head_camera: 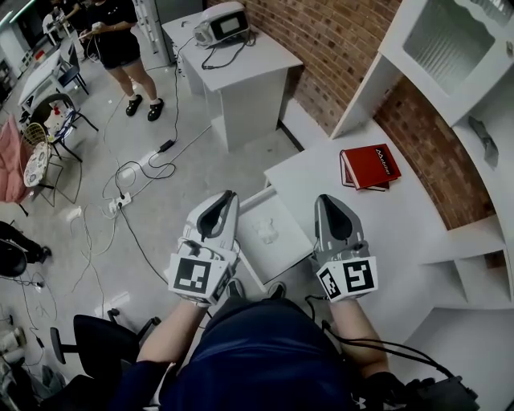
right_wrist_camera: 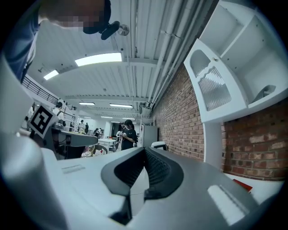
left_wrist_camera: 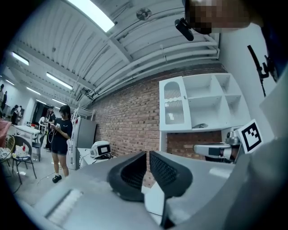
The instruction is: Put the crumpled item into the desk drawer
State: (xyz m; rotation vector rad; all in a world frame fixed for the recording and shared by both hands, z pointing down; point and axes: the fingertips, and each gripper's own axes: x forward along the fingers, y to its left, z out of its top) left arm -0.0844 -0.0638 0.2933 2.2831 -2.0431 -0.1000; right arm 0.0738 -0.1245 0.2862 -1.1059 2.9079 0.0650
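Between the closed, empty left hand-held gripper point(head_camera: 228, 196) and right hand-held gripper point(head_camera: 325, 200), the crumpled item point(head_camera: 267, 234) could be pinched if the open drawer point(head_camera: 285, 215) is shut carelessly.

You've got two grippers in view, left gripper point(head_camera: 227, 197) and right gripper point(head_camera: 324, 201), one red book point(head_camera: 368, 166) on the counter point(head_camera: 418, 233), one open drawer point(head_camera: 289, 221), one crumpled item point(head_camera: 267, 233) inside it, one white machine point(head_camera: 222, 22) on one far table point(head_camera: 257, 68), one person standing point(head_camera: 120, 40)
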